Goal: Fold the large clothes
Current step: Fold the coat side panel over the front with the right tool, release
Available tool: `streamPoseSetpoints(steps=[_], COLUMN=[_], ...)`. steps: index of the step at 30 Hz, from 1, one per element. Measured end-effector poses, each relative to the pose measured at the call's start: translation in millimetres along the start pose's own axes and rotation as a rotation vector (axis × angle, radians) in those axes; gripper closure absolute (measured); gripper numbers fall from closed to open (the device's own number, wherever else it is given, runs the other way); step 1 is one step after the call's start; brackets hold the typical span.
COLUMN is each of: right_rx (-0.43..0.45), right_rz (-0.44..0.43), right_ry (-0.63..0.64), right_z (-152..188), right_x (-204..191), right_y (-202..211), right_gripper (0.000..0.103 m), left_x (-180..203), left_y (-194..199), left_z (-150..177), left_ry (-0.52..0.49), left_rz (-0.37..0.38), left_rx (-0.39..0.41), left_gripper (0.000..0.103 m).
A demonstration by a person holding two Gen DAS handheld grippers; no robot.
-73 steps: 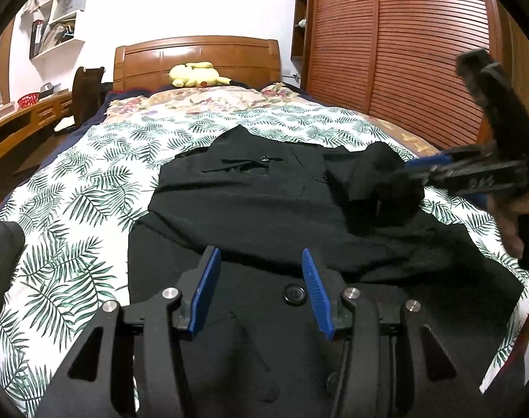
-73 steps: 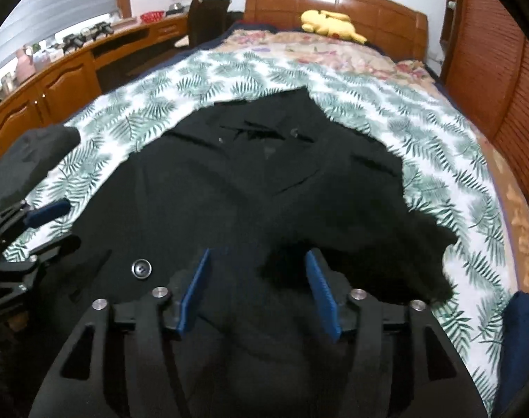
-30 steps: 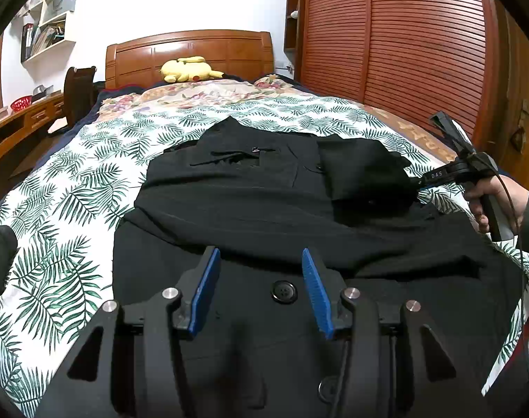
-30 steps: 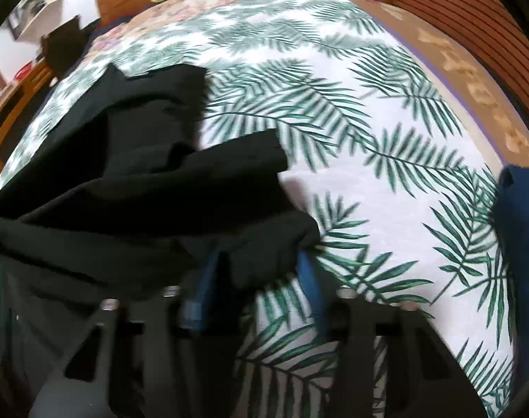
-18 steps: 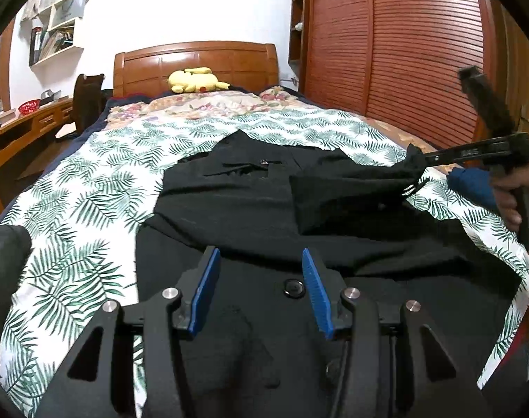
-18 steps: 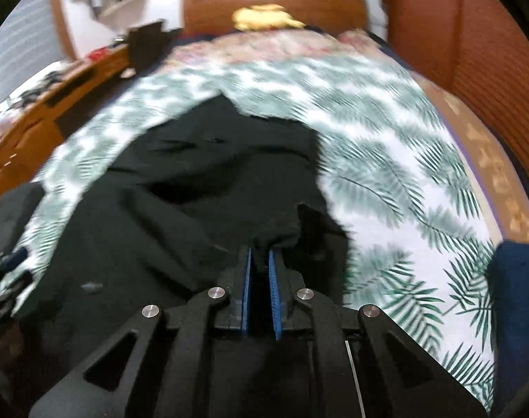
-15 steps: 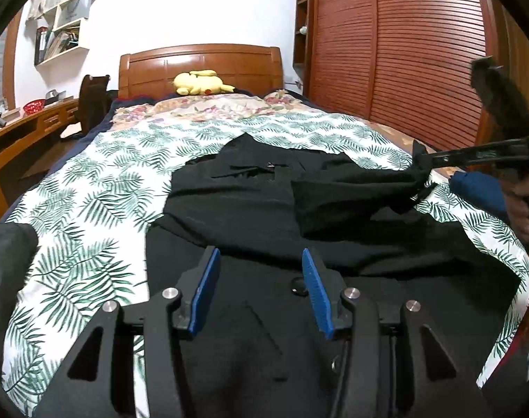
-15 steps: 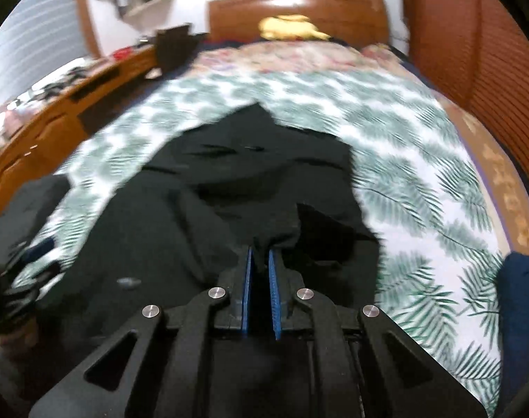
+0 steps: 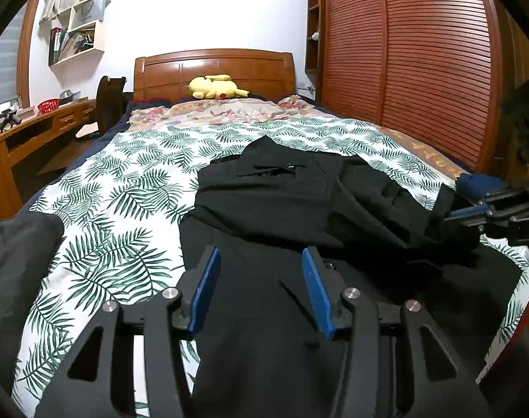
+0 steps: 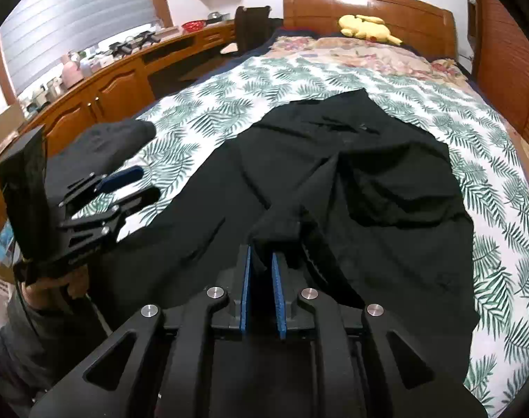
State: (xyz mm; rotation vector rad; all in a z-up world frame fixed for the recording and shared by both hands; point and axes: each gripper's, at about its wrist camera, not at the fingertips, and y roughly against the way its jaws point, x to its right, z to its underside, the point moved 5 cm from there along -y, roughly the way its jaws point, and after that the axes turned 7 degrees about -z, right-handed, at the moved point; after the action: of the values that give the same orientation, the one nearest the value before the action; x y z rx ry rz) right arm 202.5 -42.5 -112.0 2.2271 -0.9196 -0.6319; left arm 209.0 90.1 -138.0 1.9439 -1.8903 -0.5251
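Right wrist view: right gripper (image 10: 262, 287) pinching black coat (image 10: 386, 188) sleeve, jaws opening slightly; risk of slipping. Left gripper (image 9: 261, 292) half open, empty.

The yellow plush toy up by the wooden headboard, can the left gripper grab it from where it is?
Probably not: the yellow plush toy lies far up the bed, while the left gripper hovers open over the black garment.
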Motion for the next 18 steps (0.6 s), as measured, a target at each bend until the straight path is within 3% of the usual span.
streamPoseSetpoints(steps=[6, 11, 18], right_rx=[0.004, 0.021, 0.032], right_rz=[0.021, 0.088, 0.161], right_ry=[-0.018, 0.014, 0.014], right_z=[1.0, 2.0, 9.4], right_x=[3.9, 7.9, 29.7], right_y=[8.8, 20.9, 28.8], right_gripper=[0.085, 0.067, 0.067], left_x=[7.3, 21.2, 48.0], left_y=[3.1, 2.2, -1.0], left_z=[-2.6, -0.4, 9.7], left_ry=[-0.007, -0.029, -0.07], left_rz=[0.018, 0.038, 0.089], left_rx=[0.011, 0.002, -0.029], left_gripper=[0.055, 0.055, 0.055])
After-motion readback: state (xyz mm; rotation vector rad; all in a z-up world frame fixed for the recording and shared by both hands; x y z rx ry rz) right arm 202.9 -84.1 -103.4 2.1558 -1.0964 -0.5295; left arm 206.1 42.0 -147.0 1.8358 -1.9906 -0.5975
